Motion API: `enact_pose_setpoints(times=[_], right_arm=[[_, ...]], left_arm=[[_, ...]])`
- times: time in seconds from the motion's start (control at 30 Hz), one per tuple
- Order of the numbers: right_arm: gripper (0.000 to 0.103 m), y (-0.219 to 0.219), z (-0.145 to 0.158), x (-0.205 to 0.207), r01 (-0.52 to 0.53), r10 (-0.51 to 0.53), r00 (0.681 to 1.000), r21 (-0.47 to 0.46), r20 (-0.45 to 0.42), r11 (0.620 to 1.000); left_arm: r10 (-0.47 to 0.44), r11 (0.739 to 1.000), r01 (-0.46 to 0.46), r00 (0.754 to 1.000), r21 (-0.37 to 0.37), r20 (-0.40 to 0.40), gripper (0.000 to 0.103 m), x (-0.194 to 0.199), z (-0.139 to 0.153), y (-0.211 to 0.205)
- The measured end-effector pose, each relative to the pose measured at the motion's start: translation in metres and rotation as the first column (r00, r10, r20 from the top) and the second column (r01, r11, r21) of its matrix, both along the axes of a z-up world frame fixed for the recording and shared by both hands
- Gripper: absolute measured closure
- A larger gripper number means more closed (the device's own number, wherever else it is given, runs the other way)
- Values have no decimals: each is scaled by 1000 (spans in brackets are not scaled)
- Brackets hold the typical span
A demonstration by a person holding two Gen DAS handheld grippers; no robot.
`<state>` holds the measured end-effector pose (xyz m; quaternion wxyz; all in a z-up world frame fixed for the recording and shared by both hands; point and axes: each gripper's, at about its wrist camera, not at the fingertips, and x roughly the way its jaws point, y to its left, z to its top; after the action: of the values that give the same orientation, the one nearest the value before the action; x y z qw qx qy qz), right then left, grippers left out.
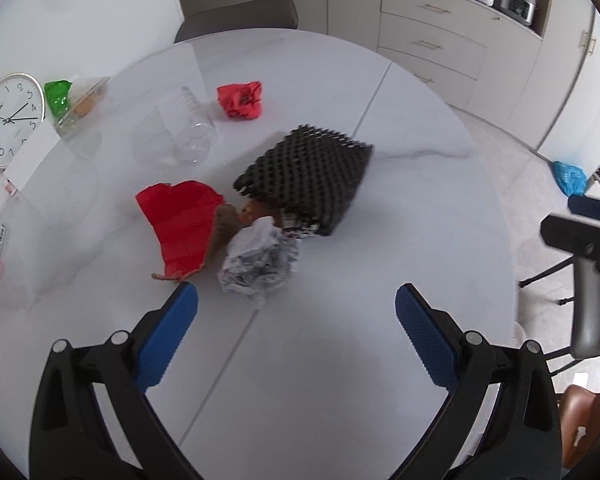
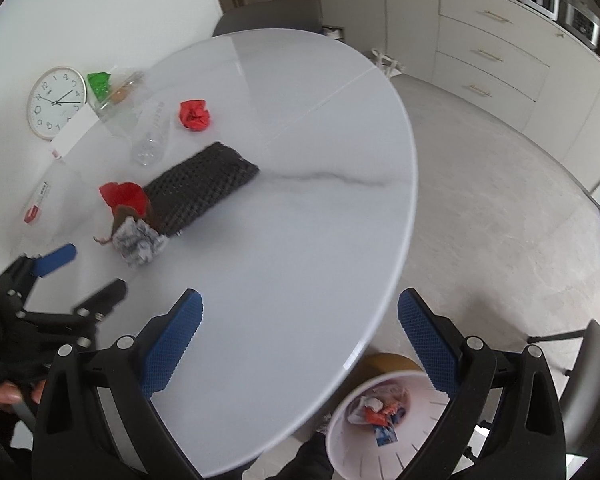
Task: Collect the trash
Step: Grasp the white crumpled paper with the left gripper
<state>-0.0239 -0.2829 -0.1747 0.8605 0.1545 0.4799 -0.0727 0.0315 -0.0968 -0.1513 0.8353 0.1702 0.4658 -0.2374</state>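
On the white round surface (image 1: 380,240), trash sits in a cluster left of centre: crumpled printed paper ball (image 1: 260,264) touching a torn red paper sheet (image 1: 180,224) and the near end of a black egg-crate foam piece (image 1: 308,180). Farther back lie a red crumpled wad (image 1: 240,100), a clear plastic bottle (image 1: 188,128) on its side and a green wrapper (image 1: 58,96) beside the wall clock (image 1: 10,120). Left gripper (image 1: 296,332) hovers just short of the paper ball, jaws spread wide, nothing between them. Right gripper (image 2: 298,340) is over the surface's near edge, jaws also released and empty. White waste bin (image 2: 348,440) stands on the floor below that edge, with scraps inside.
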Motion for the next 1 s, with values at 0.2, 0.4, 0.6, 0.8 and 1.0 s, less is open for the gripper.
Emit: enact_pose_setpoints(times=[0.2,0.4,0.6,0.8,1.0], right_arm=[[5,4,-7,32,-40,40,999,6,-26,999],[5,3,-22,55,-57,59,996,27,-64,998],[5,3,-36,75,-86,90,991,39,-99,995],[5,2,-41,91,-101,105,989,39,-108,994],[5,3,-43,94,-110,113,986,35,-119,993]], left_arm=[[-35,996,30,998,86,52,11,18,-22,-10],[-58,987,43,994,156,95,11,28,-38,-19],[-64,983,55,997,174,49,18,44,-52,-18],[-94,976,74,991,205,90,25,46,-51,-22],[-157,965,114,973,236,171,25,27,-40,-30]])
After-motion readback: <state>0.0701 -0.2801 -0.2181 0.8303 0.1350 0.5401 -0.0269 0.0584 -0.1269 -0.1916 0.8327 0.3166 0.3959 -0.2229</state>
